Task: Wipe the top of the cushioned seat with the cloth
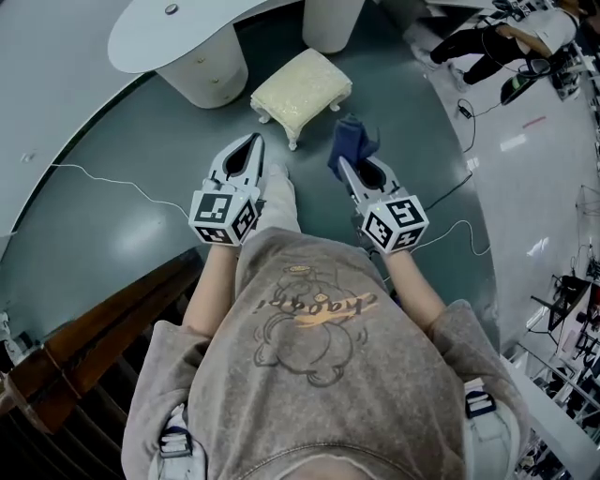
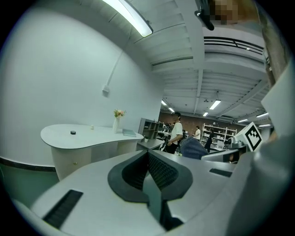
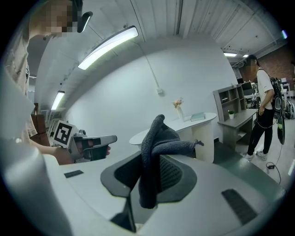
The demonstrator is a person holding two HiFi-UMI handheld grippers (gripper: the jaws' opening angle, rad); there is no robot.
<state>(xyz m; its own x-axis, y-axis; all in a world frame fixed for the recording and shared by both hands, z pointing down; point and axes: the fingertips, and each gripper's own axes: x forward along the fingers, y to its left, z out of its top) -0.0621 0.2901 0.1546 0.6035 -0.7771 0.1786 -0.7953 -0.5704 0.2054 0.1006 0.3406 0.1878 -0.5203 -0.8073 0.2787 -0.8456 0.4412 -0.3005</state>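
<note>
Head view: you stand on a smooth dark grey-green floor (image 1: 122, 178) that curves along a pale wall, with a thin white cable (image 1: 131, 186) trailing across it. The cream cushioned footstool on short white legs (image 1: 302, 86) sits ahead of you, just beside the base of a white rounded counter (image 1: 178, 28). A brown wooden rail (image 1: 103, 328) runs at your lower left. Your left gripper (image 1: 253, 141) and right gripper (image 1: 347, 169) hang short of the stool, and the dark blue cloth (image 1: 351, 141) bunches at the right one's tip, clear of the cushion. Your grey sweatshirt (image 1: 319, 347) carries a cartoon print with an orange script line that I cannot read.

Left gripper view: your left gripper (image 2: 148, 154) has its pads pressed together with nothing between them. Beyond stand the white counter (image 2: 78, 138) with a small vase of flowers (image 2: 117, 120), a long ceiling strip light (image 2: 131, 18), and a person in a white top (image 2: 175, 131) before distant shelving.

Right gripper view: your right gripper (image 3: 150, 175) pinches the cloth (image 3: 159, 138), which stands up in a fold above the pads. The left gripper (image 3: 87, 145) shows its black-and-white square marker. Behind are the counter (image 3: 184, 126), a grey shelf unit (image 3: 230, 103) and a standing person (image 3: 262, 106).
</note>
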